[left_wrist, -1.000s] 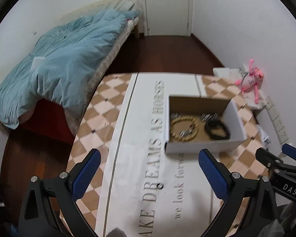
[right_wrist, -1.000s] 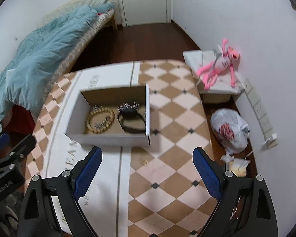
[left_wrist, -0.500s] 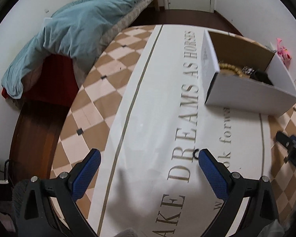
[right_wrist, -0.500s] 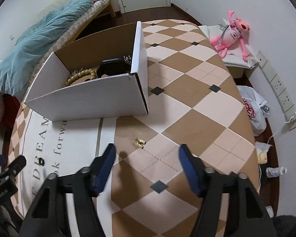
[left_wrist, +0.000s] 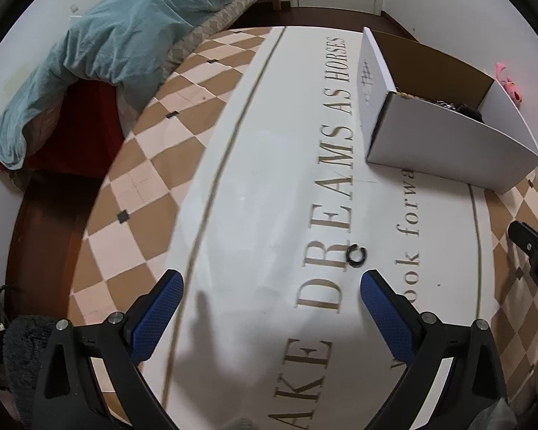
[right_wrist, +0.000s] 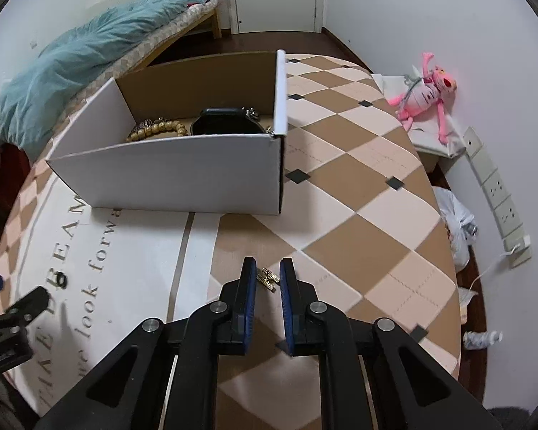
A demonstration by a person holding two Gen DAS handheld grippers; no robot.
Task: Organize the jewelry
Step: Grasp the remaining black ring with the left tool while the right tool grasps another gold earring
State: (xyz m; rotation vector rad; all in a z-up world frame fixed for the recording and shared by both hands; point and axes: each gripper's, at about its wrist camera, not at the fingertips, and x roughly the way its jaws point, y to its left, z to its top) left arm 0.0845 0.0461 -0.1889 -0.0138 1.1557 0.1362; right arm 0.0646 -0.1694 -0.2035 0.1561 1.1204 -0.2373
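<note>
A white cardboard box (right_wrist: 183,175) stands on the table and holds a wooden bead bracelet (right_wrist: 157,129) and a black bracelet (right_wrist: 226,125). The box also shows in the left wrist view (left_wrist: 448,143). A small gold piece (right_wrist: 268,277) lies on the table between the nearly closed fingers of my right gripper (right_wrist: 268,279); I cannot tell whether the pads touch it. A small black ring (left_wrist: 356,253) lies on the white cloth just ahead of my left gripper (left_wrist: 270,294), which is wide open and empty. The ring also shows in the right wrist view (right_wrist: 61,281).
The table has a brown and cream checked cover with a white lettered runner (left_wrist: 269,197). A bed with a blue duvet (left_wrist: 125,43) is to the left. A pink plush toy (right_wrist: 426,89) and a wall socket strip (right_wrist: 498,197) are on the right.
Both grippers have come down close to the table. My right gripper has narrowed around the gold piece. My left gripper has moved closer to the black ring and stayed open.
</note>
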